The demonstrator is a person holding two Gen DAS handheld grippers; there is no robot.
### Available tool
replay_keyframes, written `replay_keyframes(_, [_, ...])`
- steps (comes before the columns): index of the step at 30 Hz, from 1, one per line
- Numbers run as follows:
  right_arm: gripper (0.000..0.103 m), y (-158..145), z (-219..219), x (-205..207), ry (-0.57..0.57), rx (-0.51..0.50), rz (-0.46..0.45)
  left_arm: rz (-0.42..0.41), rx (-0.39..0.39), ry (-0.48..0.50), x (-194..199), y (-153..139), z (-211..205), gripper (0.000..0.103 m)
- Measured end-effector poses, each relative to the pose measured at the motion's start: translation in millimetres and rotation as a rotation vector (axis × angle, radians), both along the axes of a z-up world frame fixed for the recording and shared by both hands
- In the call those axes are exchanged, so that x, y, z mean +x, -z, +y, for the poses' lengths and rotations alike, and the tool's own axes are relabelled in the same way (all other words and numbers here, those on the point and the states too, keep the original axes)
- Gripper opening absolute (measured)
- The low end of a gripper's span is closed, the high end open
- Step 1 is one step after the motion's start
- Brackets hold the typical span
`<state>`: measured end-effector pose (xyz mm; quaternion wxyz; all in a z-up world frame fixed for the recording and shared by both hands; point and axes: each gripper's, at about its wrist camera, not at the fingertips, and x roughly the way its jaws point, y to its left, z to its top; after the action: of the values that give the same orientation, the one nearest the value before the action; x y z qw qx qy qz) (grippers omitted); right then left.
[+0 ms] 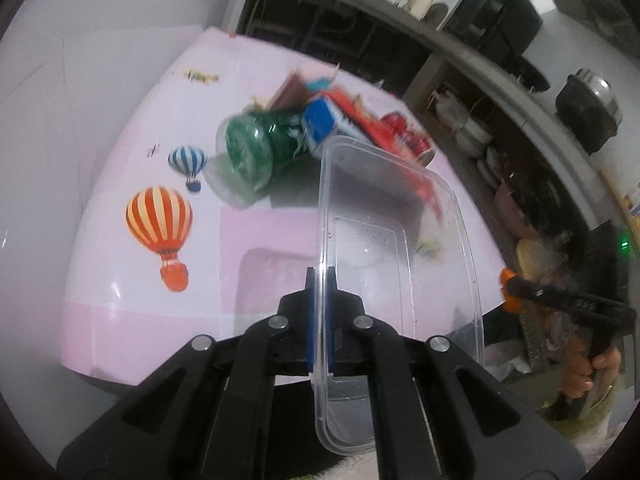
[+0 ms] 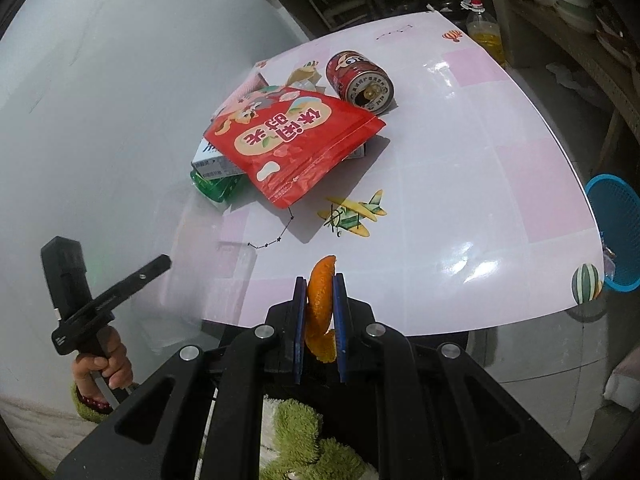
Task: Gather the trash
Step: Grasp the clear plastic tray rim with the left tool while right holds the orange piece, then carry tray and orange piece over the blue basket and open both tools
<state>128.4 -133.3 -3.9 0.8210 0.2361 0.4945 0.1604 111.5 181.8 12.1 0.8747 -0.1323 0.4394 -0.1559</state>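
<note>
My left gripper (image 1: 320, 276) is shut on the rim of a clear plastic container (image 1: 400, 216), held above the near part of the pink table (image 1: 120, 320). My right gripper (image 2: 319, 284) is shut on a curled orange peel (image 2: 320, 300) over the table's front edge. A pile of trash lies further back: a red snack bag (image 2: 292, 140), a red can (image 2: 360, 82) on its side, a green bottle (image 1: 256, 148), a blue-white box (image 1: 324, 120) and crumpled paper (image 2: 304, 72).
A blue mesh basket (image 2: 616, 232) stands on the floor off the table's right edge. A bottle of yellow liquid (image 2: 486, 32) is beyond the far corner. Shelves with pots and bowls (image 1: 472, 136) run along the right. A hand (image 2: 108, 364) holds the other gripper's handle.
</note>
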Motion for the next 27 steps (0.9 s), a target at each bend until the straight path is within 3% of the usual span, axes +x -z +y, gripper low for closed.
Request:
replay_keyframes(14, [0.013, -12, -33, -10, 0.1, 0.054, -0.065, -0.113, -0.058, 0.158, 20, -36, -54, 0.003])
replay_keyframes(27, [0.013, -7, -106, -44, 0.286, 0.091, -0.101, -0.129, -0.029, 0.366, 59, -49, -173, 0.003])
